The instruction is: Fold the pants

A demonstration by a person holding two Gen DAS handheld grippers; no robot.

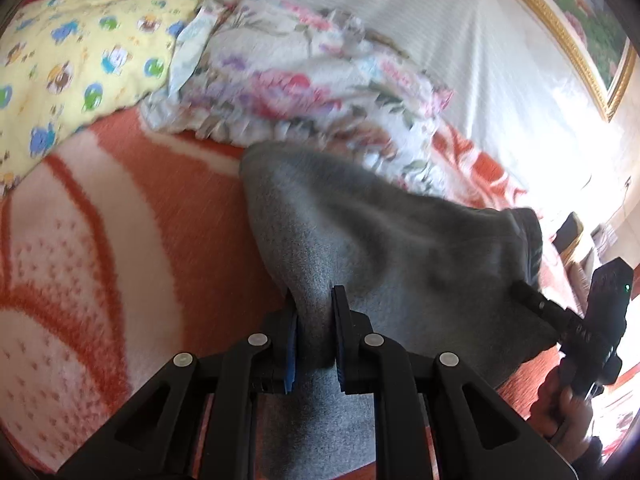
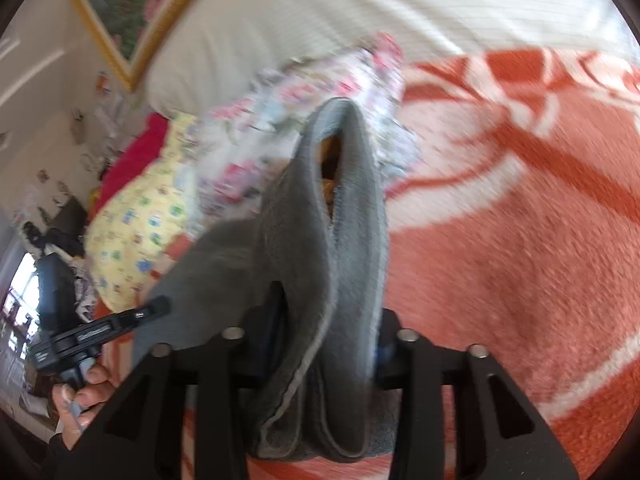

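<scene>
The grey pants (image 1: 372, 240) hang bunched between my two grippers above an orange and white blanket (image 1: 100, 240). My left gripper (image 1: 314, 320) is shut on a fold of the grey cloth near its lower edge. My right gripper (image 2: 332, 320) is shut on a thick bundle of the pants (image 2: 320, 264), which loops up in front of the camera. The right gripper also shows at the right of the left wrist view (image 1: 528, 292), gripping the cloth's far corner. The left gripper shows at the lower left of the right wrist view (image 2: 160, 306).
A floral pillow (image 1: 304, 80) and a yellow cartoon-print cushion (image 1: 80, 60) lie at the head of the bed. A white striped sheet (image 1: 460, 40) lies beyond them. A gold-framed picture (image 2: 120, 20) hangs on the wall. The blanket also shows in the right wrist view (image 2: 520, 260).
</scene>
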